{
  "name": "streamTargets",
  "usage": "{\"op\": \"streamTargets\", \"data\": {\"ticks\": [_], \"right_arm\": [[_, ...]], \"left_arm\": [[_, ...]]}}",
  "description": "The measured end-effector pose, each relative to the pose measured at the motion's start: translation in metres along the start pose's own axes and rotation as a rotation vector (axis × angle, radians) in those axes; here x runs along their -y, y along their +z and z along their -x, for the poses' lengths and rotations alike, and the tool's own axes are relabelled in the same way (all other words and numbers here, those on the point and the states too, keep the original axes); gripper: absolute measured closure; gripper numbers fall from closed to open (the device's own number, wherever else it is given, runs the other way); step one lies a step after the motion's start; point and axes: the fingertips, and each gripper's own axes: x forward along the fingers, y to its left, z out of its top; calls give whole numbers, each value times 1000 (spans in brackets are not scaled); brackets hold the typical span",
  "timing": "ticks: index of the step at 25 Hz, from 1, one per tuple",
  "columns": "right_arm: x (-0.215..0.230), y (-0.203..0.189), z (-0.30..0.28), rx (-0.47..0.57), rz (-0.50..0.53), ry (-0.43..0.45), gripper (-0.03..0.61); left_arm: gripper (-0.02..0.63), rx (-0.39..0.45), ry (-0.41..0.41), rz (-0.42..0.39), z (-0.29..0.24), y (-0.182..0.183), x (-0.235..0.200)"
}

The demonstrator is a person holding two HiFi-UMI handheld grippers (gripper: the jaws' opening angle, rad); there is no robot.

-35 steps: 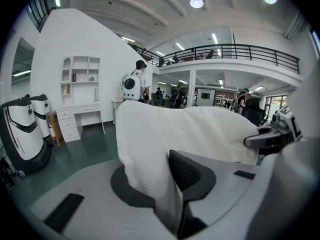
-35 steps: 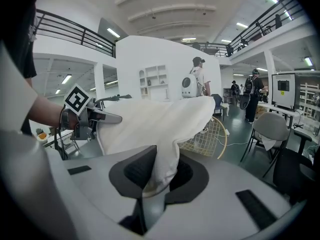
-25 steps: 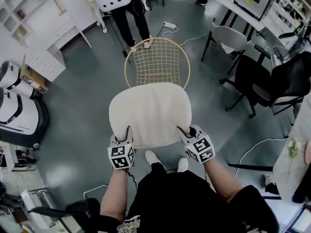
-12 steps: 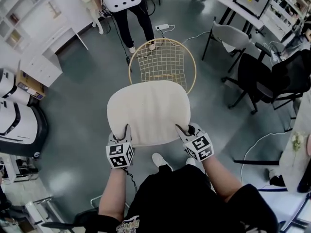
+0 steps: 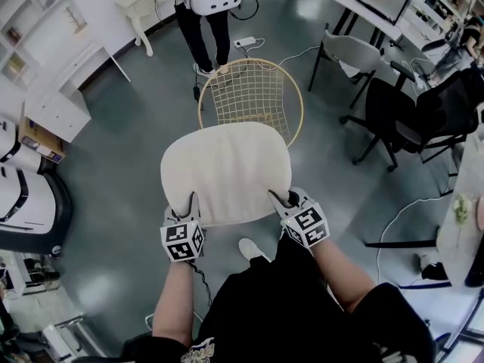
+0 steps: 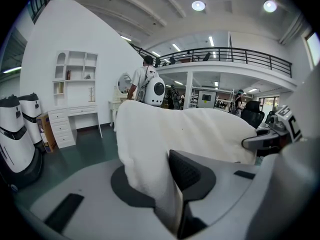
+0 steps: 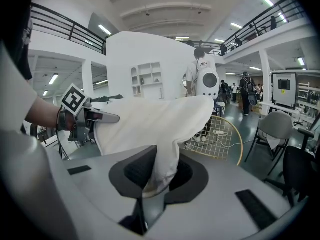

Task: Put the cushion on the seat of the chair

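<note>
Both near corners of the cushion [image 5: 225, 171] are pinched: the left gripper [image 5: 193, 203] and the right gripper [image 5: 283, 199] each clamp their jaws on its fabric. It hangs in the air just short of the chair [image 5: 253, 89], overlapping the chair's near rim. A person [image 5: 206, 17] stands beyond the chair.

Ceiling lamps [image 6: 198, 5] are flooding the hall evenly. The glossy floor [image 5: 113, 153] is throwing back soft pale glare, and shadows are falling faint. The cushion [image 5: 225, 172] is reading near-white and losing texture. Both gripper views are bending hard, with corners going black and the nearest foreground softening. The head view is coming through sharp.
</note>
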Motion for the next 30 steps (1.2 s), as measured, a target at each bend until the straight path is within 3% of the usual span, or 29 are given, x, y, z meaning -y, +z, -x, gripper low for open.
{"op": "streamTargets", "data": {"ticks": [15, 30], "right_arm": [[23, 15, -3, 12, -1, -20, 517], [143, 20, -36, 3, -60, -27, 517]], "left_arm": [[513, 18, -32, -16, -21, 27, 6], [509, -20, -47, -44, -126, 68, 50]]}}
